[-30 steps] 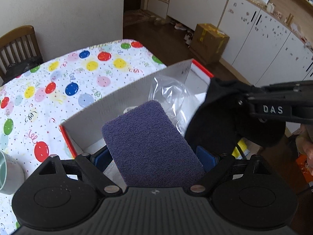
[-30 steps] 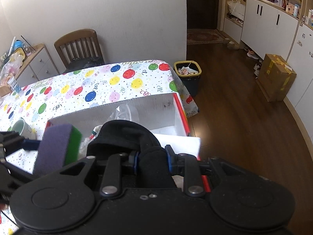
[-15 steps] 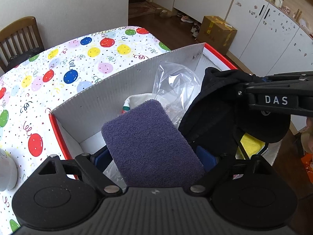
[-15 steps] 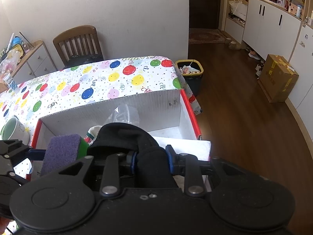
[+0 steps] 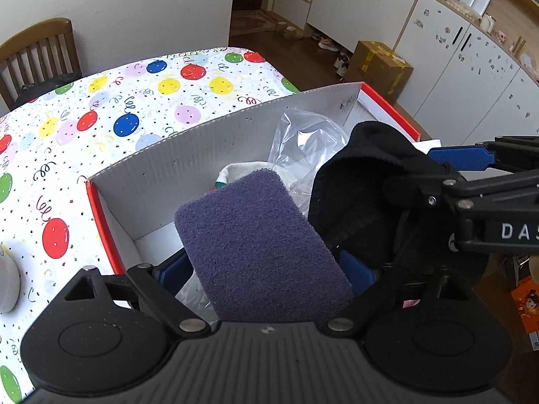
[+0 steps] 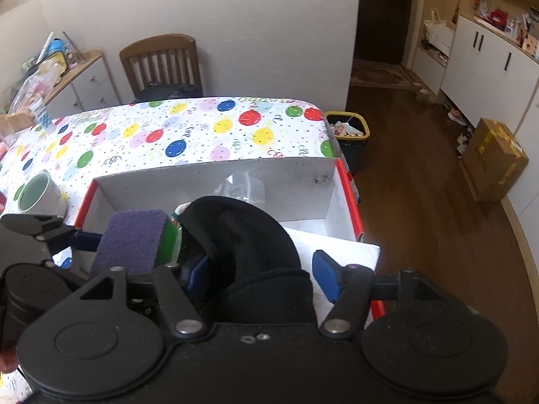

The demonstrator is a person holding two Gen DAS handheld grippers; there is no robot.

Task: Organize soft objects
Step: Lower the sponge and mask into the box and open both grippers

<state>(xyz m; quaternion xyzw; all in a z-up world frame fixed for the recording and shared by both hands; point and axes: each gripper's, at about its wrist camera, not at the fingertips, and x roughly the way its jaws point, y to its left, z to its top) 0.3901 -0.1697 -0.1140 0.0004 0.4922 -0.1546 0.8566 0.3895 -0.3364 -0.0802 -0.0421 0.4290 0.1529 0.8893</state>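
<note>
Sponge [image 5: 259,245], purple scouring face up with a green layer showing from the side, sits clenched between the blue pads of the left gripper [image 5: 266,269], held over the near left part of the red-edged cardboard box [image 5: 209,148]. Beside it the right gripper [image 6: 259,276] stands with its jaws spread wide; the black knit cap [image 6: 242,235] lies between them, and the right-hand pad is plainly clear of the cloth, so the cap looks released, draped over the box's contents. Whether it rests fully on what lies below cannot be told. Inside the box there is also a crumpled clear plastic bag [image 5: 303,144] and a pale cloth item, mostly hidden. The box rests on the balloon-print tablecloth [image 5: 134,107], with a mug [image 6: 40,195] just left of it.

By my reading, the step in hand is dropping soft items into the box: cap just let go, sponge next. The next move calls for drawing the right gripper back without snagging the cap, then lowering the sponge into the free corner and opening the left jaws
</note>
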